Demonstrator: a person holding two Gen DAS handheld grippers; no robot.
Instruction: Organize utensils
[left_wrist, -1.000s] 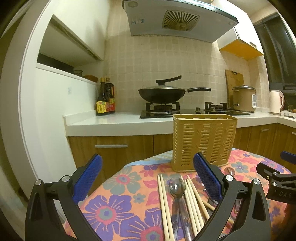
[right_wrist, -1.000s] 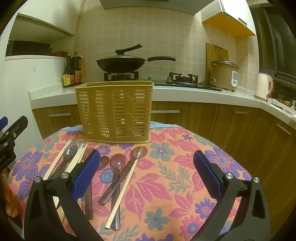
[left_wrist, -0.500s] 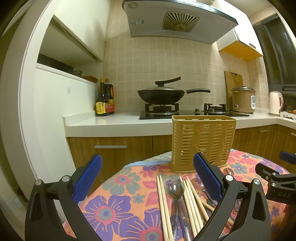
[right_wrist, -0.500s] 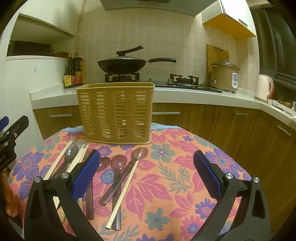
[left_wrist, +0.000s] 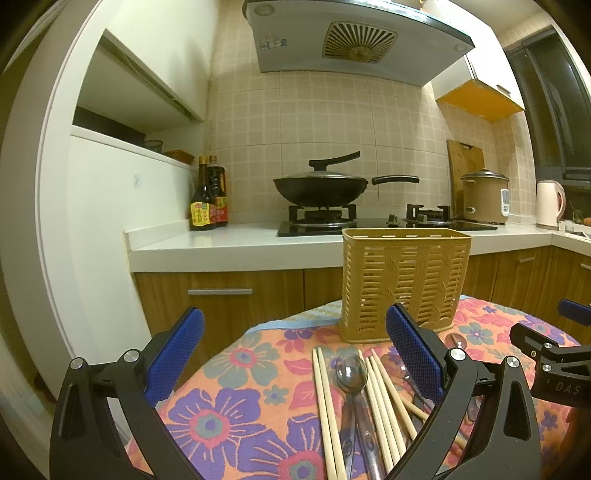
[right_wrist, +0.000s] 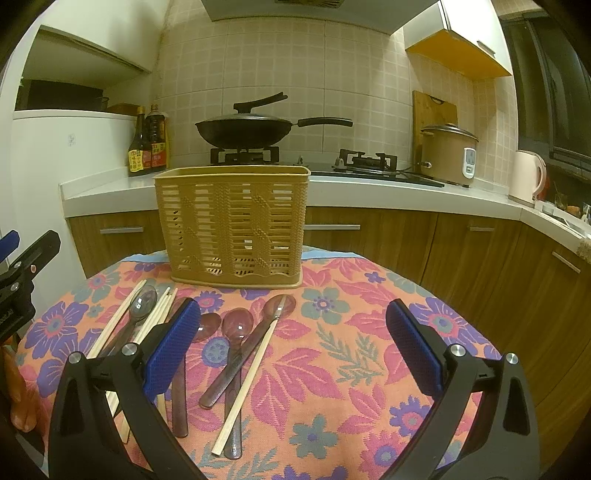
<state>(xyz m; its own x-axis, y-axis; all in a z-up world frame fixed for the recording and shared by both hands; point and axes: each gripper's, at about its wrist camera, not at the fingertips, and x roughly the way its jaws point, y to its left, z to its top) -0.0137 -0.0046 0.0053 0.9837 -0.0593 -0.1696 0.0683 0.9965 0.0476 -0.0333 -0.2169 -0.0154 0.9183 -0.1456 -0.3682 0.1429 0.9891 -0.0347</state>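
setting: a small round table (right_wrist: 369, 369) under a flowered cloth, kitchen cabinets and a stove beyond it.
holder: a tan slotted plastic utensil basket (right_wrist: 232, 225) stands upright at the far edge of the table, nothing visible inside it.
utensils: wooden chopsticks (left_wrist: 325, 406) and translucent plastic spoons lie flat on the cloth, near side of the basket, none of them in it yet.
left group: a clear grey spoon (left_wrist: 352, 373) lies among several chopsticks, touching or overlapping them.
right group: three reddish spoons (right_wrist: 236, 328) and one lone chopstick (right_wrist: 251, 369) that crosses over a spoon handle.
long axis: nearly everything runs near to far, spoon bowls at the far end toward the basket; the lone chopstick slants, far end to the right.
handling, as a guess: light, stiff, smooth pieces that may roll or slip; chopsticks are thin and hug the cloth, so pinch across the shaft about midway; take spoons by the handle.
left gripper (left_wrist: 295, 350): jaws spread wide, holding nothing, above the left group.
right gripper (right_wrist: 291, 343): jaws spread wide, holding nothing, above the right group and bare cloth.
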